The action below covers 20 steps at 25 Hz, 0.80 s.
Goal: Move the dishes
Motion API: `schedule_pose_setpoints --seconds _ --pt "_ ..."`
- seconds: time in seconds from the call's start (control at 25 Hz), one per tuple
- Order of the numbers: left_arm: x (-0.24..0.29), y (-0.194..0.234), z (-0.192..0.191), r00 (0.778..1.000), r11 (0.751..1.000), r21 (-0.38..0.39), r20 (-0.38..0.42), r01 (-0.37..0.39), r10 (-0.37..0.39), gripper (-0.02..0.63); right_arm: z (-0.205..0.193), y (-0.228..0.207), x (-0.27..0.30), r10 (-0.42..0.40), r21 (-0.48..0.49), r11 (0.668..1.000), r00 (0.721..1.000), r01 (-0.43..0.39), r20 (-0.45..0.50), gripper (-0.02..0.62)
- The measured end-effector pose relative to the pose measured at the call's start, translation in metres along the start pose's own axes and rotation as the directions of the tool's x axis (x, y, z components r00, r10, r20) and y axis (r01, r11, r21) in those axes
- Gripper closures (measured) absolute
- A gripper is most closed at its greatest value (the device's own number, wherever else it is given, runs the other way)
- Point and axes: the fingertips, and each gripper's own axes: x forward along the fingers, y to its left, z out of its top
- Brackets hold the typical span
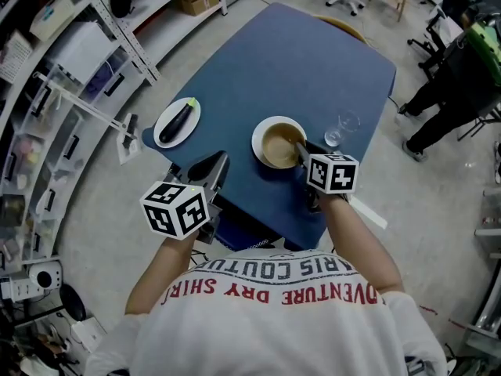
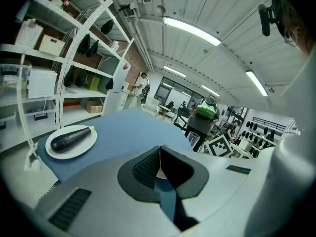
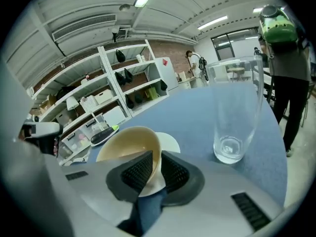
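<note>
A tan bowl sits on a white plate near the front of the blue table. My right gripper is shut on the bowl's right rim; in the right gripper view the bowl has its wall pinched between the pads, with the plate under it. A clear glass stands just right of the bowl. A second white plate with a dark eggplant lies at the table's left corner. My left gripper hovers shut and empty at the front edge.
Metal shelving with boxes runs along the left, close to the table's left corner. A wooden chair stands at the table's far side. A person in dark clothes stands off to the right, beyond the table.
</note>
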Motion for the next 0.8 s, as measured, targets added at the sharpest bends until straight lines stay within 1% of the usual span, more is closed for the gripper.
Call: schedule_pose_setpoints --seconds 0.2,0.32,0.4,0.48,0.8 --pt "0.004 0.001 -0.002 1.0 1.0 0.015 -0.013 0.0 0.0 0.578 0.006 0.005 -0.001 0.041 0.049 0.998 0.999 -0.042 0.026 0.561" --pt "0.006 0.003 -0.001 1.0 0.999 0.034 -0.013 -0.012 0.012 0.578 0.011 0.009 -0.001 0.056 0.037 0.998 0.998 -0.057 0.027 0.565" --pt "0.006 0.004 0.0 1.0 0.999 0.032 -0.009 -0.011 0.011 0.578 0.012 0.011 -0.003 0.058 0.029 0.998 0.998 -0.059 0.023 0.565" --pt "0.006 0.003 0.001 1.0 0.999 0.033 -0.004 -0.01 0.011 0.578 0.013 0.014 -0.007 0.077 0.03 0.996 0.997 -0.078 0.026 0.565" --pt "0.01 0.001 0.002 1.0 0.999 0.032 0.004 -0.002 0.001 0.578 0.038 0.02 -0.035 0.115 0.022 0.993 0.99 -0.118 0.081 0.565"
